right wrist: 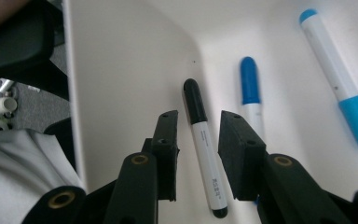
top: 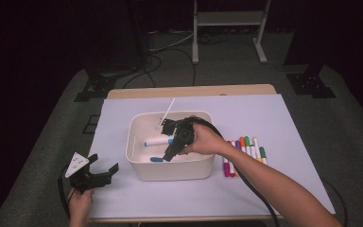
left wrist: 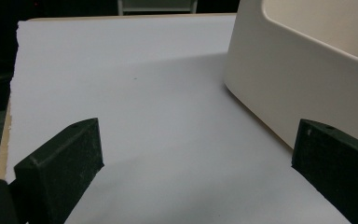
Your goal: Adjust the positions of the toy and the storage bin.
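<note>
- Right gripper, centre frame, jaws parted around the black marker lying in the white bin, pads off it.
- Two blue markers already inside.
- Coloured markers right of the bin wait on the table.
- Left gripper, lower left, wide open, idle.

Black-capped marker: hidden in the high view by the right gripper.
Bin: cut off by the frame's top and right edges.
Marker print: too small to be read.
</note>
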{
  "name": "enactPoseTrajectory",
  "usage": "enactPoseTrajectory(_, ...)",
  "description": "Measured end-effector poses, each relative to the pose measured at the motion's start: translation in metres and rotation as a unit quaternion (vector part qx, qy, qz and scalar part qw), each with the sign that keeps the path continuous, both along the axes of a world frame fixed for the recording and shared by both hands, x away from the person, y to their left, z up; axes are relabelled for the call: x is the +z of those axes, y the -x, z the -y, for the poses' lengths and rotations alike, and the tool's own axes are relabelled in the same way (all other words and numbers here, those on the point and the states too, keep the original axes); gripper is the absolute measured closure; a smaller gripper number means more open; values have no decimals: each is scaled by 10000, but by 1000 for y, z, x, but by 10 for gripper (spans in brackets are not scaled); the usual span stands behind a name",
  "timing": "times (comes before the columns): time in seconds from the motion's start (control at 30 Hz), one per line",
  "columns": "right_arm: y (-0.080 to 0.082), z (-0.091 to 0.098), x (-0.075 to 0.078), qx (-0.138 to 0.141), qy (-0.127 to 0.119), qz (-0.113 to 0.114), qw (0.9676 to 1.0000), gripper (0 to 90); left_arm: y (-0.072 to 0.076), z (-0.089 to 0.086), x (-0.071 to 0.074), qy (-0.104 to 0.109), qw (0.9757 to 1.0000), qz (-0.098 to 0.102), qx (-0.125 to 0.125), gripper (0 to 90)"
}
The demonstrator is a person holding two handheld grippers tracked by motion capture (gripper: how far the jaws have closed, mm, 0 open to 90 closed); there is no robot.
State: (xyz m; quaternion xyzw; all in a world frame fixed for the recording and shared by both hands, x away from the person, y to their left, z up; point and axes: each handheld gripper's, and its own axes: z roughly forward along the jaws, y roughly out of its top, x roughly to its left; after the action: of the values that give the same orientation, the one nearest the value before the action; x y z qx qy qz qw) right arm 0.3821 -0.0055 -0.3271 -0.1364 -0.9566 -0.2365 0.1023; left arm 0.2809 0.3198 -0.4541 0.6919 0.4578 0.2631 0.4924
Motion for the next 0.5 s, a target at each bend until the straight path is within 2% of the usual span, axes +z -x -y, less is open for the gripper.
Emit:
enactPoseTrajectory(0.2, 6, 32, 28, -288, -470, 103, 9984, 630, 0, 0, 0, -18, 10000, 0, -9, 6)
enactPoseTrajectory(0.33, 13, 64, 46, -571, -730, 260, 9954, 606, 0, 0, 0, -26, 10000, -9, -5, 6)
enactPoseTrajectory(0.5, 20, 106, 56, -962, -954, 430, 9898, 579, 1, 1, 0, -36, 10000, -7, 2, 6)
